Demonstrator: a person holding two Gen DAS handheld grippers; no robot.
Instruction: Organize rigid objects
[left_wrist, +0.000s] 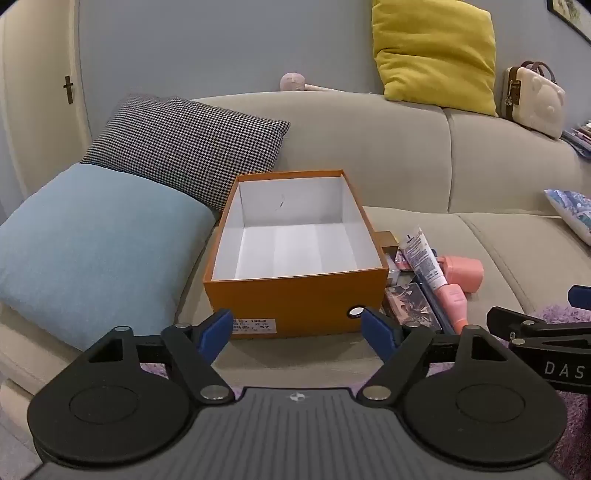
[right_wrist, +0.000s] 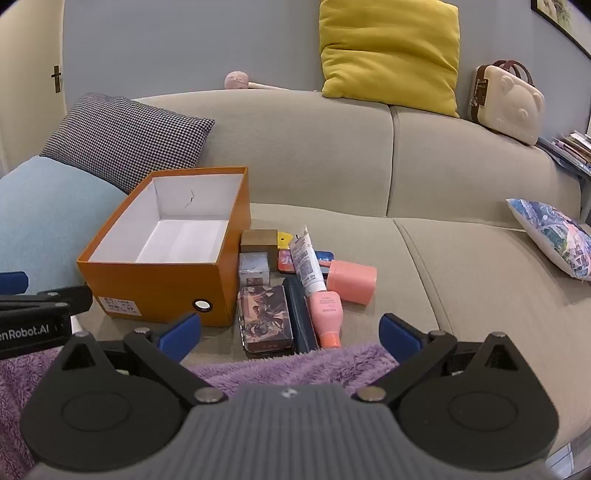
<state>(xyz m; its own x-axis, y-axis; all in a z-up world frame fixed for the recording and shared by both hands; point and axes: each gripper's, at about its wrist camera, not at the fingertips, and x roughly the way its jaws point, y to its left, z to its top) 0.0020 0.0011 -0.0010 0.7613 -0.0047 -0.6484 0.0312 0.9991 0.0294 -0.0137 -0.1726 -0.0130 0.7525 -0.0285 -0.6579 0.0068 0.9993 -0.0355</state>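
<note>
Hovering low at the bottom of each frame, both grippers have their jaws spread wide with nothing between them. The left gripper (left_wrist: 297, 328) faces the near end of the orange box (left_wrist: 295, 291), which sits open at the centre of its view with a bare white inside. The right gripper (right_wrist: 290, 332) points at the pile of small things in the middle of its frame, just right of the box on the sofa seat (right_wrist: 461, 266).

That pile is tight. A white tube (right_wrist: 306, 258) lies slanted across a dark slim case (right_wrist: 301, 314) and reaches a pink bottle (right_wrist: 325, 314); a pink cup (right_wrist: 352, 281) lies on its side beside them. A patterned flat box (right_wrist: 266, 320) lies touching the dark case, with a small grey box (right_wrist: 254, 268) and a brown box (right_wrist: 259, 242) behind it against the orange wall.

The likely trouble is a grab that catches two neighbours at once, since they touch. The cup could roll away on the soft cushion if nudged. Thin flat pieces sunk into the seat may slip from the pads, and the purple fleece (right_wrist: 295, 363) at the lower edge could snag a low approach.
</note>
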